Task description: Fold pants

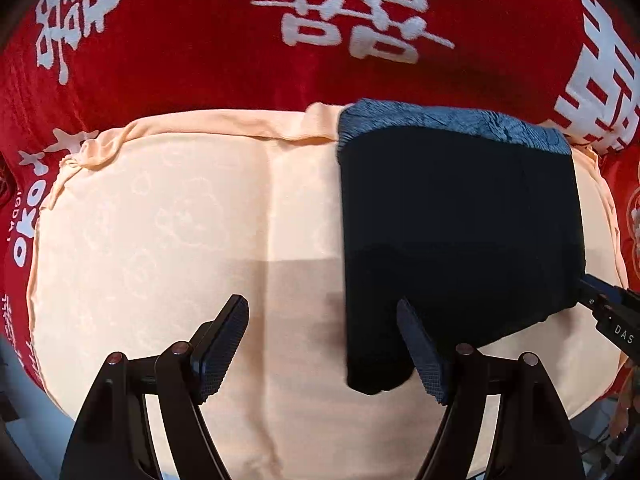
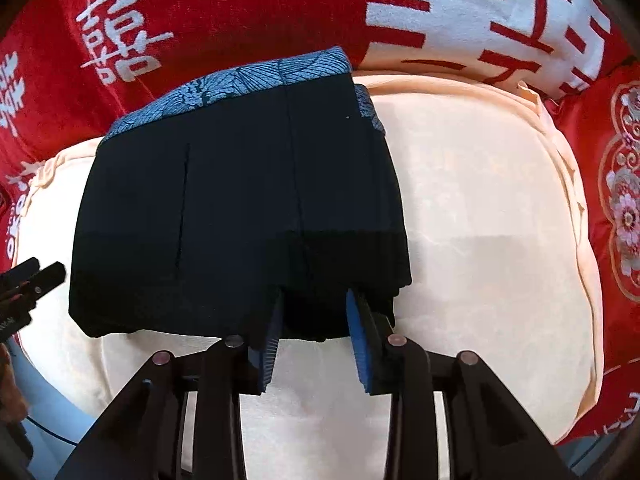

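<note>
In the left wrist view, the left gripper (image 1: 324, 340) is pointing down over a peach cushion (image 1: 160, 220), its two textured pads standing wide apart with nothing between them but bare cushion fabric and the near left corner of the pants. The folded pants (image 1: 456, 232) are lying on the right half of the cushion as a compact dark navy rectangle, with a blue leaf-patterned band (image 1: 448, 120) showing along the far edge. The right-hand pad is hovering in front of the near edge of the pants (whether it is touching the cloth cannot be told). At the right margin the tip of the right gripper (image 1: 600, 300) is sitting at the pants' near right corner. A red blanket with white characters (image 1: 200, 20) is lying under and behind the cushion.

In the right wrist view, the right gripper (image 2: 314, 312) is reaching down onto the near edge of the pants (image 2: 240, 200), its blue pads partly open with a dark fold of the cloth sitting between them; the pads are looking slack rather than pinching. The left gripper (image 2: 36, 276) is showing at the left margin, just off the pants' left edge. A red embroidered floral cushion (image 2: 616, 200) is lying to the right of the peach cushion (image 2: 480, 200).
</note>
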A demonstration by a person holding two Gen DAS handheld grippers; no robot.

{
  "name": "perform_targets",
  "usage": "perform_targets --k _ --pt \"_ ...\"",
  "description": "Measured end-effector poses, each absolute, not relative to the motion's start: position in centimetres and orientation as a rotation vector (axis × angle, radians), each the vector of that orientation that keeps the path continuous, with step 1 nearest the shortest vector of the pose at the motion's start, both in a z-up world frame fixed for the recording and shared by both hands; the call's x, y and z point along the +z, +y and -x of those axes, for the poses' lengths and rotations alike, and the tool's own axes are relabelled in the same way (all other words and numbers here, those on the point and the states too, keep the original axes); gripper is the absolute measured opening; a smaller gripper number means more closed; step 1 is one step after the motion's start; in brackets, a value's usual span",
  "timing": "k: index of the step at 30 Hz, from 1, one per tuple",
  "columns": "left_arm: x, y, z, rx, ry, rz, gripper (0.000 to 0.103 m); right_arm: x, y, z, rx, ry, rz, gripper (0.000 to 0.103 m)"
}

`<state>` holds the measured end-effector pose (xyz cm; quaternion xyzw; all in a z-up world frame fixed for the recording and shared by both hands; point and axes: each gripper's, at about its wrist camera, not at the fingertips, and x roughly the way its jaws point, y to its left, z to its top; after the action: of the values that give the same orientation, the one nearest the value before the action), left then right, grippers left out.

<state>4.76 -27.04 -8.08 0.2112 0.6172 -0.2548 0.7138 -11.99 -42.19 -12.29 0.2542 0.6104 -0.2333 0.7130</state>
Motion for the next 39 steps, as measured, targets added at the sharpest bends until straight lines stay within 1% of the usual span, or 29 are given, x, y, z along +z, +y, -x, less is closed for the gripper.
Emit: perform_targets --k 10,16,17,18,19,20,22,27,28,29,39 --pt "-7.8 -25.6 -6.4 -0.578 1.374 -0.452 0.078 -12.5 -41.6 11.9 -0.604 1.366 -0.589 0.048" --pt "-8.4 -25.9 -6.2 -0.603 1.383 -0.448 0.078 -13.1 -41.8 12.3 -0.609 1.356 -0.618 0.052" --pt "-8.3 -25.8 -6.2 -0.609 1.388 -0.425 0.080 -13.1 -41.9 12.4 -0.606 1.356 -0.620 0.053" --pt "-8.2 -25.8 -6.2 -0.616 1.393 -0.401 0.086 -13.2 -41.9 12.4 -0.602 1.355 -0.622 0.054" --pt "-8.1 -25.7 -6.3 -0.621 1.395 -0.376 0.097 -13.2 -42.0 12.5 -0.597 1.354 -0.627 0.054" --pt "-7.9 -25.7 -6.3 -0.625 1.387 -0.351 0.098 -13.2 -42.2 12.6 -0.591 1.354 -0.634 0.055" --pt "-7.7 -25.8 -6.3 -0.630 1.385 -0.333 0.098 -13.3 -42.5 12.7 -0.573 1.360 -0.651 0.056" --pt "-8.7 -26.3 -7.2 -0.578 1.431 -0.313 0.098 -12.8 -44.0 12.7 -0.508 1.373 -0.672 0.063" --pt "-8.9 -26.4 -7.4 -0.564 1.432 -0.315 0.098 -12.6 -44.5 13.0 -0.490 1.366 -0.686 0.066" --pt "-9.1 -26.5 -7.6 -0.555 1.432 -0.317 0.098 -12.6 -45.0 13.2 -0.481 1.362 -0.697 0.067" --pt "-10.8 -28.4 -8.7 -0.560 1.494 -0.299 0.098 -13.8 -49.0 16.5 -0.465 1.314 -0.865 0.068"
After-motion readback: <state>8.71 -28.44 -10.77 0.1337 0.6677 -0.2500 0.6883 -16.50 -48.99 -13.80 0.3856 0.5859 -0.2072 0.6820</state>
